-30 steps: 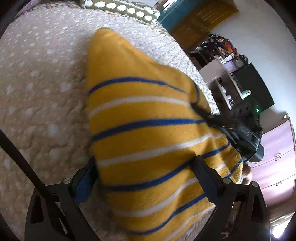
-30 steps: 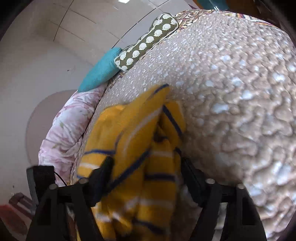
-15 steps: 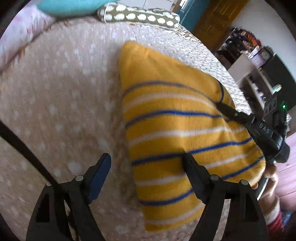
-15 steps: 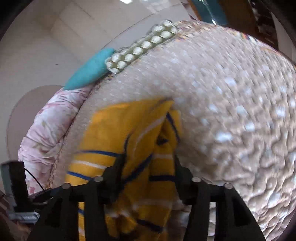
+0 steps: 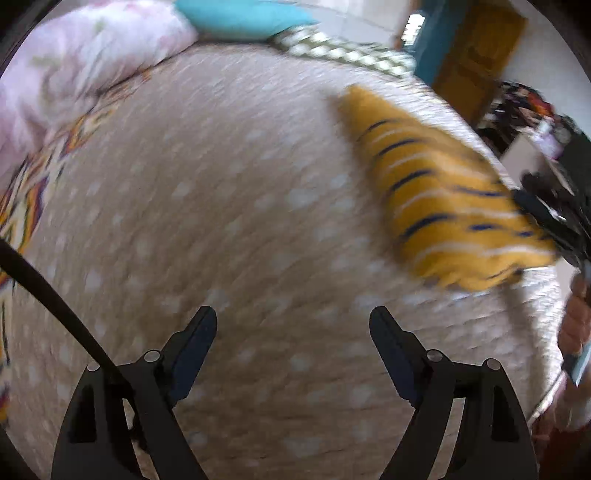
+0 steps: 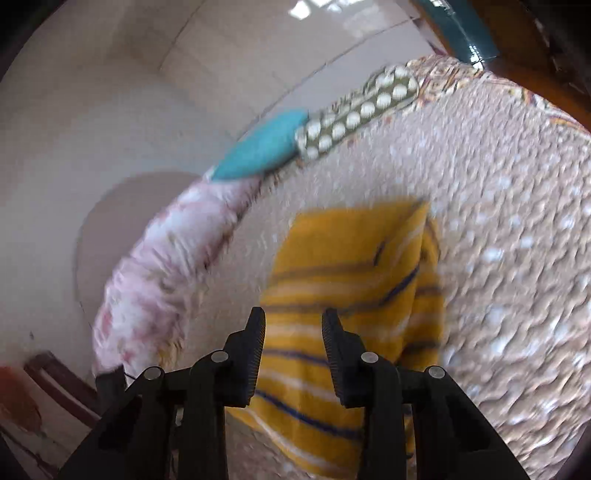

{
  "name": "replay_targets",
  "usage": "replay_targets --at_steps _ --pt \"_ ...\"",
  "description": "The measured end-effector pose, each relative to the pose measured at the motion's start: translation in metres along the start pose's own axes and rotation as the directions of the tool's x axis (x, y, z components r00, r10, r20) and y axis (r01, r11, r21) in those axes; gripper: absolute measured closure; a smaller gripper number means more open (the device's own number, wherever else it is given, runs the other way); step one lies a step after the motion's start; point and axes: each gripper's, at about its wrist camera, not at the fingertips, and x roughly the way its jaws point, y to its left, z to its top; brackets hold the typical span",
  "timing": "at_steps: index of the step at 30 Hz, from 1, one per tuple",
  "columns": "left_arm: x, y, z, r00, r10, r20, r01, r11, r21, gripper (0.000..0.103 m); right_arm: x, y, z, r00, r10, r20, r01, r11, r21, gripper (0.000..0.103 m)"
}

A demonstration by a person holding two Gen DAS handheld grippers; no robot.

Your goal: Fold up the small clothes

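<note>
Two grippers work over one bed (image 5: 221, 221) with a spotted beige cover; at its far-left corner lies a pink floral quilt (image 5: 74, 66), then a teal pillow (image 5: 240, 18) and a dotted bolster (image 5: 343, 51) along the far edge. The left gripper (image 5: 291, 332) hangs over bare cover, its jaws wide apart and empty; the folded yellow striped garment (image 5: 443, 206) lies toward the bed's right edge (blurred in both views). The right gripper (image 6: 293, 325) sits above the garment's near end; its jaws have just been closing, narrowly parted, and nothing is pinched between them.
</note>
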Motion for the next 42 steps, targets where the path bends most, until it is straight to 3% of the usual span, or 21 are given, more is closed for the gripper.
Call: replay_targets --at_steps 2,4,5,8,12,15,19,21,23,32,37,42 --pt "0.002 0.002 -0.009 0.999 -0.002 0.046 0.001 1.000 0.011 0.016 0.012 -0.013 -0.015 0.997 -0.064 -0.033 0.064 0.998 0.013 0.071" --pt "0.003 -0.003 -0.012 0.998 0.010 0.065 -0.013 0.999 0.044 0.009 0.021 -0.028 -0.024 0.995 -0.095 -0.037 0.097 0.994 0.054 0.086" --pt "0.007 -0.010 -0.013 0.997 0.029 0.066 -0.034 0.997 0.075 0.002 0.018 -0.031 -0.026 0.993 -0.117 -0.030 0.119 0.990 0.069 0.089" --pt "0.016 -0.027 -0.014 0.993 0.094 0.070 -0.103 0.983 0.153 0.000 0.003 -0.009 -0.023 0.988 -0.155 -0.004 0.155 0.987 0.043 0.083" --pt "0.012 -0.015 -0.015 0.996 0.028 0.088 -0.037 0.994 0.101 0.000 0.012 0.030 -0.006 0.997 -0.080 -0.005 0.080 0.996 -0.027 0.083" --pt "0.016 -0.011 -0.014 0.995 0.016 0.103 -0.026 0.995 0.092 0.000 0.051 0.051 0.011 0.998 -0.043 -0.037 0.041 0.998 -0.040 0.083" --pt "0.015 -0.014 -0.016 0.994 0.022 0.107 -0.032 0.995 0.094 0.000 0.109 0.046 0.019 0.993 0.012 -0.114 -0.009 0.999 0.031 0.083" --pt "0.016 -0.013 -0.016 0.994 0.019 0.108 -0.029 0.995 0.093 0.000 0.138 0.039 0.008 0.979 0.065 -0.194 -0.051 0.996 0.073 0.087" --pt "0.017 -0.013 -0.015 0.994 0.017 0.110 -0.027 0.995 0.091 0.000 0.143 0.037 -0.006 0.973 0.097 -0.210 -0.082 0.994 0.077 0.087" --pt "0.017 -0.012 -0.015 0.994 0.020 0.110 -0.030 0.995 0.093 0.000 0.092 0.032 -0.061 0.939 0.207 -0.274 -0.199 0.978 0.059 0.087" --pt "0.017 -0.012 -0.015 0.994 0.023 0.109 -0.034 0.995 0.096 0.000 0.057 0.011 -0.092 0.940 0.172 -0.293 -0.159 0.985 0.068 0.087" --pt "0.017 -0.013 -0.015 0.994 0.033 0.107 -0.044 0.994 0.099 0.000 -0.001 -0.004 -0.073 0.975 0.202 -0.096 -0.193 0.977 0.091 0.086"
